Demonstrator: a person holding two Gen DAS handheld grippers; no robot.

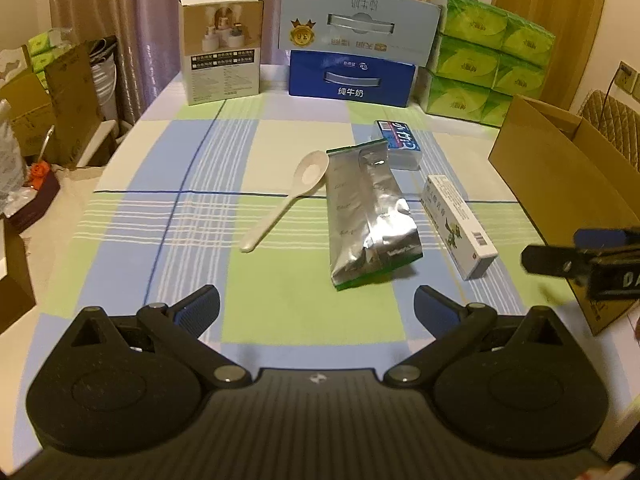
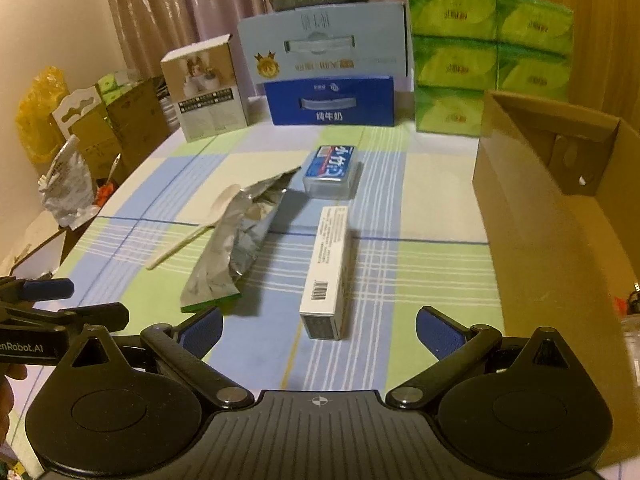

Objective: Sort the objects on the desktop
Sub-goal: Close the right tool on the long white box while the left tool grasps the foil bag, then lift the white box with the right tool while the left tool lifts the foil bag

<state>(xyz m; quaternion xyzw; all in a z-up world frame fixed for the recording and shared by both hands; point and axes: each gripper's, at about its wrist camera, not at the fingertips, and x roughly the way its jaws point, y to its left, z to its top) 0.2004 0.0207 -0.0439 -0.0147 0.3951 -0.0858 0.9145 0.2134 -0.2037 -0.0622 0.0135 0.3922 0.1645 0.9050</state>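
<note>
A silver foil pouch (image 1: 370,216) lies mid-table, seen also in the right wrist view (image 2: 236,244). A white plastic spoon (image 1: 288,196) lies left of it; its handle shows in the right wrist view (image 2: 180,246). A long white carton (image 1: 460,226) lies right of the pouch; it also shows in the right wrist view (image 2: 330,272). A blue-topped clear box (image 1: 398,148) sits behind them, also in the right wrist view (image 2: 330,172). My left gripper (image 1: 316,308) is open and empty, just short of the pouch. My right gripper (image 2: 320,330) is open around the carton's near end.
An open cardboard box (image 2: 560,200) stands at the table's right edge, also in the left wrist view (image 1: 560,168). Milk cartons (image 1: 352,76), a beige product box (image 1: 222,48) and green tissue packs (image 1: 484,60) line the back. Boxes and bags crowd the floor to the left (image 1: 48,112).
</note>
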